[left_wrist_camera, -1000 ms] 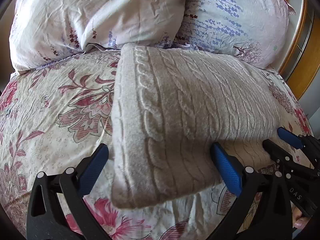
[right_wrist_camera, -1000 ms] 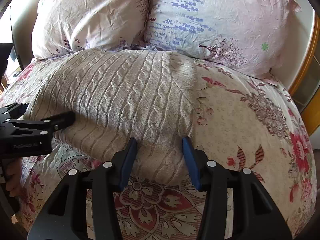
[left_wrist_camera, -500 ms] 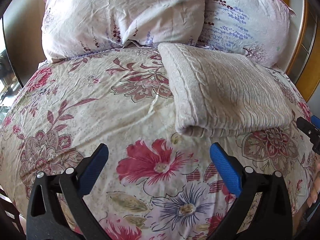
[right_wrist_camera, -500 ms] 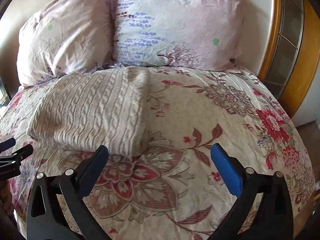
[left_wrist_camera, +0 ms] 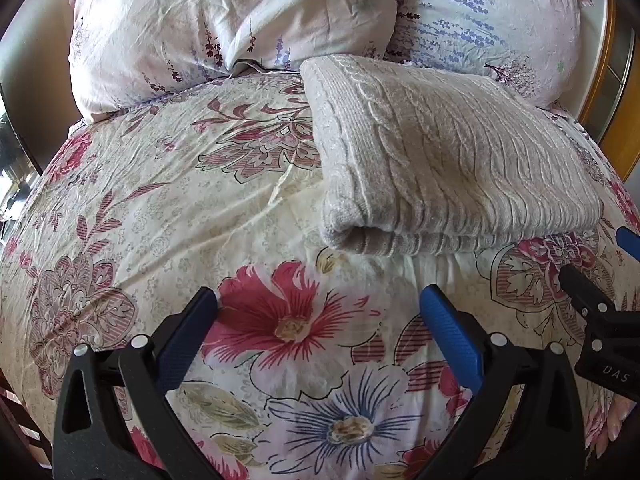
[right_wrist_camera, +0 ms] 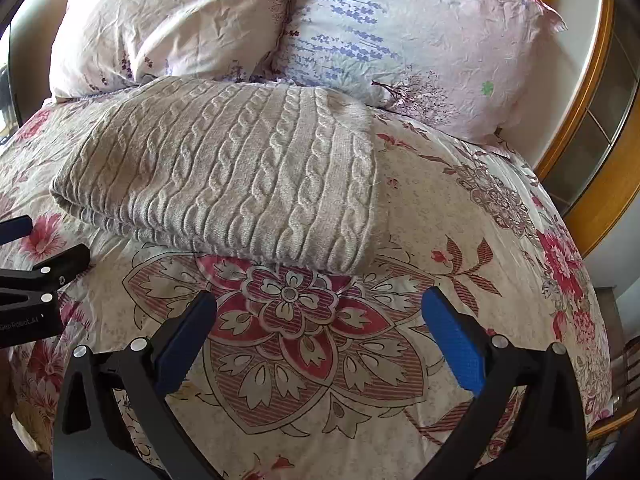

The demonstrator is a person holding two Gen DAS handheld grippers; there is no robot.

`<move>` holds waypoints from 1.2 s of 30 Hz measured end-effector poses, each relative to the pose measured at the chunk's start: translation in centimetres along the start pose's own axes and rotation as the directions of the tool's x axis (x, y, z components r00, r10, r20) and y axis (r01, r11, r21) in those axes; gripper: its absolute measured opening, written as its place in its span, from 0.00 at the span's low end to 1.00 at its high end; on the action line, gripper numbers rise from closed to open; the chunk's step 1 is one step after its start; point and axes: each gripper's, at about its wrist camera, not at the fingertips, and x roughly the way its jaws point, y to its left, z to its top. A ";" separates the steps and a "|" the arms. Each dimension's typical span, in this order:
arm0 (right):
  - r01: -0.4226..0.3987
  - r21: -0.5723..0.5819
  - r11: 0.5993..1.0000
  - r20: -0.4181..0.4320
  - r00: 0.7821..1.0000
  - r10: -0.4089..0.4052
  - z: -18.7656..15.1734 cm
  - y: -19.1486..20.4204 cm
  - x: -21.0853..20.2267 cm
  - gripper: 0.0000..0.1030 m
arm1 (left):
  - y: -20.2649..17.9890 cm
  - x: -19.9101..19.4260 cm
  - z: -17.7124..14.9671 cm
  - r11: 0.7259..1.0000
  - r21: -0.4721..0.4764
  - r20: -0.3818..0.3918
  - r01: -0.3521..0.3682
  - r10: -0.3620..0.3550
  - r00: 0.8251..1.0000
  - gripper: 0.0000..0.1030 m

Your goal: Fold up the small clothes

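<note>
A grey cable-knit sweater (left_wrist_camera: pixel 440 160) lies folded into a flat rectangle on the floral bedspread (left_wrist_camera: pixel 160 200). It also shows in the right wrist view (right_wrist_camera: pixel 240 176). My left gripper (left_wrist_camera: pixel 318 304) is open and empty, a short way in front of the sweater's near left corner. My right gripper (right_wrist_camera: pixel 320 306) is open and empty, just in front of the sweater's near right edge. Each gripper shows at the edge of the other's view: the right one (left_wrist_camera: pixel 600 280), the left one (right_wrist_camera: pixel 36 256).
Two floral pillows (left_wrist_camera: pixel 240 12) (right_wrist_camera: pixel 400 28) lean at the head of the bed, right behind the sweater. A wooden frame (right_wrist_camera: pixel 588 168) runs along the bed's right side. A dark edge (left_wrist_camera: pixel 24 128) bounds the bed on the left.
Both grippers let go of the sweater, opened wide and drew back from it. In the last half second they came a little closer again. The sweater lies still, folded.
</note>
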 end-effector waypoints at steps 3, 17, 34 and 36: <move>-0.032 -0.007 0.999 -0.027 0.999 0.032 -0.1 0.1 0.5 0.99 | -0.1 0.0 0.0 1.000 0.001 0.001 0.001 -0.001 1.000 0.98; -0.156 0.133 0.979 -0.114 0.979 0.171 -0.3 -2.0 2.2 0.99 | -0.1 0.0 0.0 1.000 0.000 0.000 0.001 -0.001 1.000 0.98; -0.156 0.134 0.979 -0.114 0.979 0.171 -0.3 -2.0 2.2 0.99 | -0.1 0.1 -0.1 1.000 0.001 0.000 0.002 -0.002 1.000 0.98; -0.156 0.134 0.979 -0.114 0.979 0.171 -0.3 -2.0 2.2 0.99 | -0.1 0.1 -0.1 1.000 0.001 0.000 0.002 -0.002 1.000 0.98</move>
